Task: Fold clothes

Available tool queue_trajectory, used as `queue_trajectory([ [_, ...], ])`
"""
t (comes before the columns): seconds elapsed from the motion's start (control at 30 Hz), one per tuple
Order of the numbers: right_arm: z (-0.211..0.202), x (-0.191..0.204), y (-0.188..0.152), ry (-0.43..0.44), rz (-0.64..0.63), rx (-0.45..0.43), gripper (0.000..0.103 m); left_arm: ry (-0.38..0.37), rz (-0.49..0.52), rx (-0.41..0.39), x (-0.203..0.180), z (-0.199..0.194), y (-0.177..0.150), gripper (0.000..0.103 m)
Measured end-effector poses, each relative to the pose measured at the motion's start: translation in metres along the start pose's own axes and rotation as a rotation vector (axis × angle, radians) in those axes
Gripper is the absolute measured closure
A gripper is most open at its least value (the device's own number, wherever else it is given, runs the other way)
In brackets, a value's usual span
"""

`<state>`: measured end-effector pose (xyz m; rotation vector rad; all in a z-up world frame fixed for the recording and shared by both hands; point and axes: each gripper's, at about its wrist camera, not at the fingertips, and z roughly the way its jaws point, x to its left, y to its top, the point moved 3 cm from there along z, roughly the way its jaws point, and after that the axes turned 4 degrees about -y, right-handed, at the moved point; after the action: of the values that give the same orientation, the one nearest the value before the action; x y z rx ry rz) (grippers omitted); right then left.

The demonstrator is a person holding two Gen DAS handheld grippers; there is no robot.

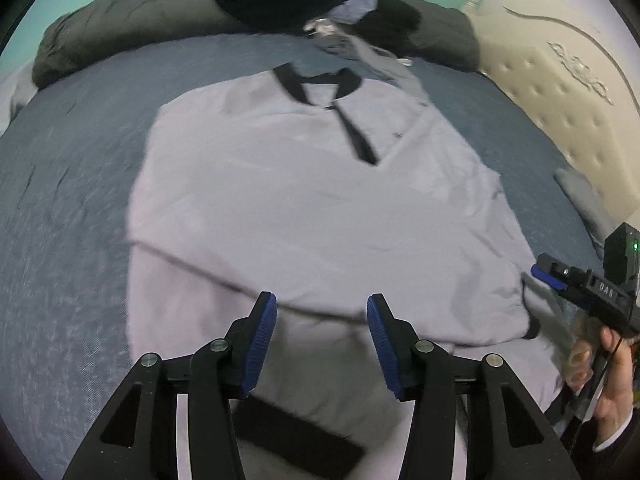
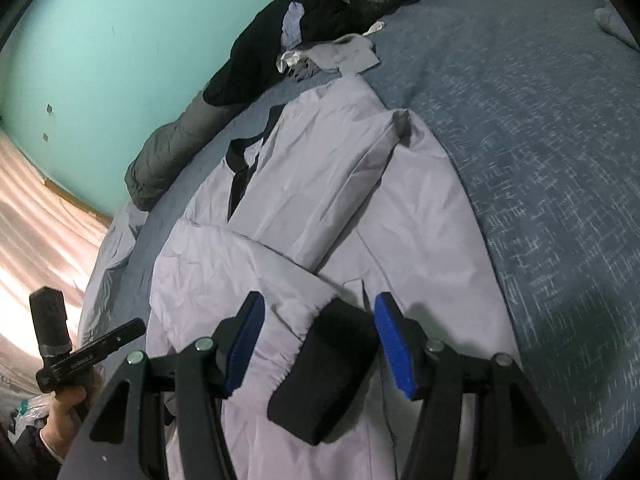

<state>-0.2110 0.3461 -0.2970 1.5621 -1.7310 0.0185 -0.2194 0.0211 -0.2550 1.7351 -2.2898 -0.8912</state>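
A pale lilac jacket (image 1: 304,208) with a black collar (image 1: 316,84) and black zip strip lies flat on the blue bedspread (image 1: 68,208), collar toward the far edge of the bed, hem toward the near edge. Both sleeves are folded inward across the body; the right sleeve's black cuff (image 2: 326,364) lies on the lower front, and a second black cuff (image 1: 296,440) rests near the hem. The left gripper (image 1: 321,346) hangs above the lower part of the jacket, its blue pads spread apart with only air between them. The right gripper (image 2: 320,348) is likewise spread; the black cuff lies beneath and between its pads, neither of which presses on it. Along the far edge of the bed lie a rolled grey quilt (image 1: 128,36), a heap of dark clothes (image 1: 288,0) and a crumpled pale shirt (image 2: 340,54). A cream padded headboard (image 1: 560,92) bounds the bed's right edge.
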Motion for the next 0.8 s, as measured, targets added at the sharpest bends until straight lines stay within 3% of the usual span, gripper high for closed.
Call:
queue_trajectory([
  [0.23, 0.006, -0.01, -0.002, -0.03, 0.03, 0.051, 0.045, 0.018, -0.069, 0.01, 0.032, 0.0, -0.017, 0.052],
  [0.67, 0.026, -0.004, -0.003, -0.107, -0.083, 0.106, 0.045, 0.015, -0.139, 0.005, 0.053, -0.001, -0.018, 0.052],
  [0.73, 0.024, -0.002, -0.004, -0.105, -0.103, 0.104, 0.053, 0.015, -0.156, 0.001, 0.057, -0.002, -0.017, 0.052],
  [0.77, 0.023, -0.001, -0.003, -0.103, -0.109, 0.1, 0.063, 0.015, -0.166, -0.001, 0.06, -0.003, -0.017, 0.052],
  [0.8, 0.023, -0.001, -0.003, -0.099, -0.111, 0.099, 0.067, 0.016, -0.173, -0.003, 0.062, -0.004, -0.017, 0.052],
])
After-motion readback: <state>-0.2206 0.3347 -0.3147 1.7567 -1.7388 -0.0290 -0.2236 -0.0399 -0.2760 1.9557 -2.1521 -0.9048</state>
